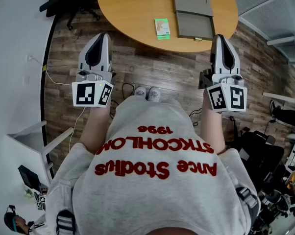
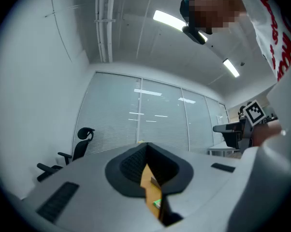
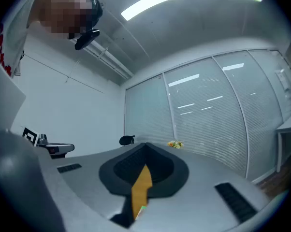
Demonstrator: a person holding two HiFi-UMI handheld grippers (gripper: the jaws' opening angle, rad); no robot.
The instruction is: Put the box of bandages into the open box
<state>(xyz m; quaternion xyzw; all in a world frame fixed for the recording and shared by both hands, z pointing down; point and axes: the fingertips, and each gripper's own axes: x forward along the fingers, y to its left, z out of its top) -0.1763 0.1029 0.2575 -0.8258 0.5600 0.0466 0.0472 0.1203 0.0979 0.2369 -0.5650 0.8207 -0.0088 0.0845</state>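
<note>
The small green-and-white cardboard box of bandages [image 1: 162,28] lies by the near edge of the round wooden bench [image 1: 128,9], just left of the open flat grey box [image 1: 193,25]. Short of that edge, the left tool [image 1: 102,35] and right tool [image 1: 219,37] hang with jaws closed together, empty.

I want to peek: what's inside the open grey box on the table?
Only its bare grey floor shows inside the open box; nothing covers it. The box of bandages lies outside, on the table beside it.
</note>
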